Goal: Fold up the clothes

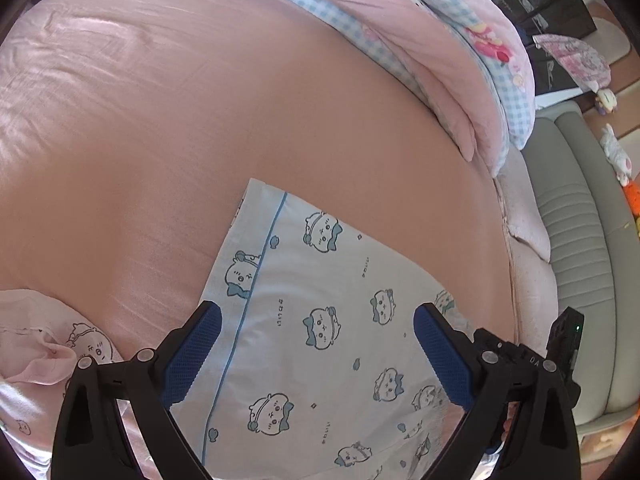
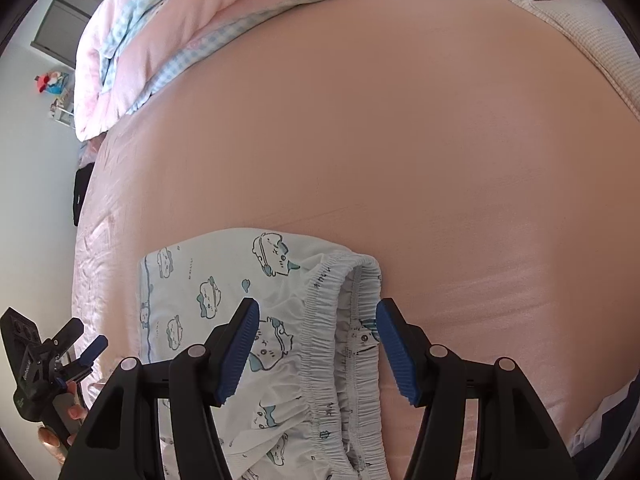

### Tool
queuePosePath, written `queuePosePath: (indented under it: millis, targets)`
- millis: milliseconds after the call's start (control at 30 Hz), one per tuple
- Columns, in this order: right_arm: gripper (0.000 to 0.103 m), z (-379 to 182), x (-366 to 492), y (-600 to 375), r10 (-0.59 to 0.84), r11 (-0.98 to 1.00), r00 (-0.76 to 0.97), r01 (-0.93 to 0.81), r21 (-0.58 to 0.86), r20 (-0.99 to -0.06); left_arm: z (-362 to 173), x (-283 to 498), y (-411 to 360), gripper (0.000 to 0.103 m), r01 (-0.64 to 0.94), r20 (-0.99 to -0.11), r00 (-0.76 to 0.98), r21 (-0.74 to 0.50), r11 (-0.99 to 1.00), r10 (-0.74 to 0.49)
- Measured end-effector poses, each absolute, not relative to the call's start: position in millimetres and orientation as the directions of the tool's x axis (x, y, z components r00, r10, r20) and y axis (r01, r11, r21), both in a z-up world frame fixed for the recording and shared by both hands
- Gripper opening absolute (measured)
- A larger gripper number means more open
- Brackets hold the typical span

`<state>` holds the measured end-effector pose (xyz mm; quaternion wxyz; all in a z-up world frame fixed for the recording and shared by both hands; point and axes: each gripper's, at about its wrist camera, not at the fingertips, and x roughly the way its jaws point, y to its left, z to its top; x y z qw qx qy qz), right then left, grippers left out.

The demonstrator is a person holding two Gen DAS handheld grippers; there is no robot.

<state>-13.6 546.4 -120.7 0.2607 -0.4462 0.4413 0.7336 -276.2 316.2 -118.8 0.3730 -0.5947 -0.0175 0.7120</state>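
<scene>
White pajama shorts (image 1: 320,320) with blue cartoon prints and a blue side stripe lie flat on the pink bed sheet (image 1: 240,120). My left gripper (image 1: 316,312) is open over the leg hem end, holding nothing. In the right wrist view the shorts (image 2: 208,292) show their gathered elastic waistband (image 2: 340,320). My right gripper (image 2: 316,308) is open above the waistband, which lies between its blue pads, and it is empty. The left gripper also shows in the right wrist view (image 2: 80,356) at the left, held by a hand.
A pink and blue checked quilt (image 1: 440,40) is bunched at the bed's far end. A pink garment (image 1: 40,340) lies at the left. A grey padded bench (image 1: 580,240) stands beside the bed. The mattress edge (image 2: 580,28) runs at the upper right.
</scene>
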Motion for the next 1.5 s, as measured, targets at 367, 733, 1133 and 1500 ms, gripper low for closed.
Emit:
queuePosePath:
  millis: [367,733,1133,1500]
  targets:
    - [0.060,-99.3,-6.5,510.3,0.009,-0.553,-0.446,-0.748,0.368,-0.895,-98.6,-225.5,291.2,0.098,-0.734,-0.924,-0.040,-0.231,-0.638,0.380]
    - [0.060,-56.4,20.3,466.0,0.070,-0.670,-0.432,-0.689,0.278,-0.899,-86.7,-164.5,226.3,0.098,-0.825,-0.941,-0.102,-0.102,-0.555,0.323]
    - [0.060,-47.3,60.9,438.0,0.110,-0.723,-0.468,-0.643,0.253,-0.877,-83.2,-126.3,179.5,0.098,-0.803,-0.885,-0.194,-0.105,-0.587,0.423]
    - [0.060,-43.1,99.2,382.0,0.288,-0.749,-0.623,-0.620,0.234,-0.728,-95.4,-75.8,145.4,0.098,-0.742,-0.739,-0.396,-0.093,-0.664,0.546]
